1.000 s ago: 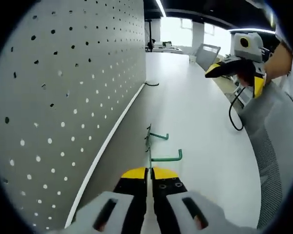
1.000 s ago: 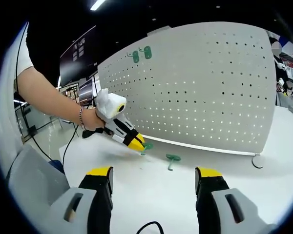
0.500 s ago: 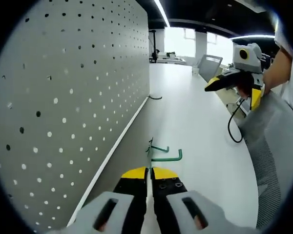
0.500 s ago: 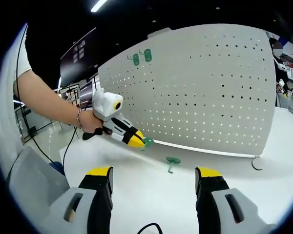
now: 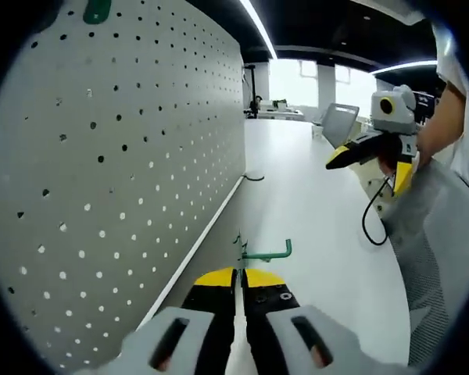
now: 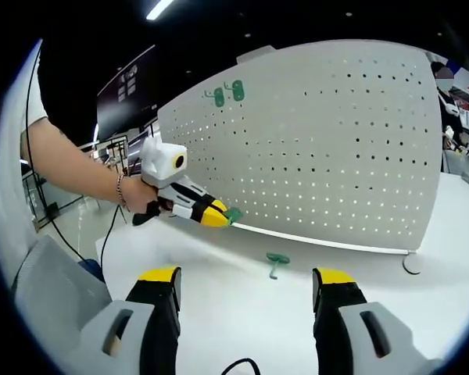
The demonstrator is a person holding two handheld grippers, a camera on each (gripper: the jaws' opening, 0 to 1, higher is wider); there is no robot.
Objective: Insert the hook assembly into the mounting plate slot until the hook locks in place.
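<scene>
My left gripper (image 5: 240, 275) is shut on a green hook (image 5: 264, 254), whose arm sticks out to the right beyond the yellow jaw tips. It is held above the white table, close beside the grey pegboard (image 5: 102, 195). In the right gripper view a person's hand holds the left gripper (image 6: 216, 215) with the green hook (image 6: 233, 213) at its tip, just in front of the pegboard (image 6: 336, 148). A second green hook (image 6: 276, 260) lies on the table. My right gripper (image 6: 248, 275) stands open and empty, well back from the board, and the right gripper (image 5: 367, 147) also appears at the far right.
Two green hooks (image 6: 227, 92) hang high on the pegboard's left part; one green hook (image 5: 96, 9) sits at the board's top. The white table (image 5: 313, 203) runs along the board. A grey mesh chair (image 5: 434, 258) and a black cable (image 5: 371, 215) are at the right.
My left gripper has risen off the table with the hook and moved up along the pegboard. The second hook stays on the table. The right gripper has hardly moved.
</scene>
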